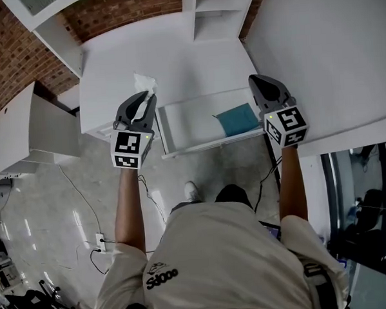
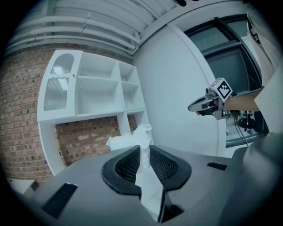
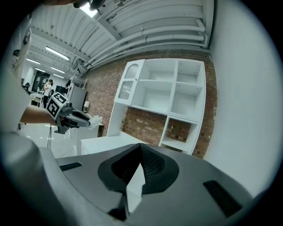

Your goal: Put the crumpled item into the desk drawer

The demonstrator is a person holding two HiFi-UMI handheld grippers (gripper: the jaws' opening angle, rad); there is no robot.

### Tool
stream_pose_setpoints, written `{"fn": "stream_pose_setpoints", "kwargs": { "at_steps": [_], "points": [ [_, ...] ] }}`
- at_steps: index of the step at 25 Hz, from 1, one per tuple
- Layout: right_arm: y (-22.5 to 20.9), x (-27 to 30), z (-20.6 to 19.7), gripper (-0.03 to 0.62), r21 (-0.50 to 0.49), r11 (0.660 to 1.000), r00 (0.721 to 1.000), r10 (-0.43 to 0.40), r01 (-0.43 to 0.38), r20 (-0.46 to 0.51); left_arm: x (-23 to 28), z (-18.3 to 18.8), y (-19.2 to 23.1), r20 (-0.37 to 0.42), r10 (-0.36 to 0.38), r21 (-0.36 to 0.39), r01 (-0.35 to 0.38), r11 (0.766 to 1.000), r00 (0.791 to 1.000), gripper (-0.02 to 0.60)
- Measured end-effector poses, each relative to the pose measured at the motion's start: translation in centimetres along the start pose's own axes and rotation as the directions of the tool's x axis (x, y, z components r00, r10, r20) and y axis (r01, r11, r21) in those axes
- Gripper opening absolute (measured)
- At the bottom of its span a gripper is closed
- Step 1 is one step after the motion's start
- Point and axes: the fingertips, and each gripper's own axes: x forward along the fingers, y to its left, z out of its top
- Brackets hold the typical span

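My left gripper is shut on a white crumpled paper, which sticks out past the jaw tips over the white desk, left of the open drawer. In the left gripper view the paper is pinched between the ribbed pads and bunches up above them. A teal item lies in the drawer's right end. My right gripper hovers over the drawer's right end, shut with nothing in it. In the right gripper view its jaw tips meet, and the left gripper shows at the left with the paper.
A white shelf unit stands on the desk's far side against a brick wall. A white cabinet sits left of the desk. Cables trail across the glossy floor, and a shoe shows below the drawer front.
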Motion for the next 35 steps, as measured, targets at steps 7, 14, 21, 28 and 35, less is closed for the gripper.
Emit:
{"fn": "stream_pose_setpoints", "kwargs": {
  "at_steps": [7, 14, 21, 28, 35],
  "points": [
    [-0.1, 3.7, -4.5, -0.005, 0.020, 0.998, 0.994, 0.068, -0.067, -0.083, 4.3, -3.1, -0.8, -0.066, -0.036, -0.036, 0.034, 0.999, 0.997, 0.075],
    [-1.7, 6.4, -11.7, -0.005, 0.049, 0.988, 0.967, 0.155, -0.148, -0.204, 8.6, -7.5, -3.9, -0.179, -0.045, -0.099, 0.027, 0.995, 0.983, 0.075],
    [-3.9, 10.4, -17.6, -0.005, 0.088, 0.951, 0.918, 0.309, -0.296, -0.249, 14.9, -12.7, -7.5, -0.330, -0.068, -0.115, 0.031, 0.993, 0.942, 0.075],
    [-4.8, 12.4, -24.5, -0.005, 0.119, 0.932, 0.873, 0.363, -0.343, -0.326, 19.7, -19.0, -13.3, -0.453, -0.193, -0.156, 0.136, 0.978, 0.871, 0.077],
    [-7.0, 13.4, -30.2, -0.005, 0.172, 0.929, 0.841, 0.371, -0.329, -0.393, 23.3, -26.0, -18.1, -0.587, -0.277, -0.212, 0.186, 0.959, 0.761, 0.077]
  ]
}}
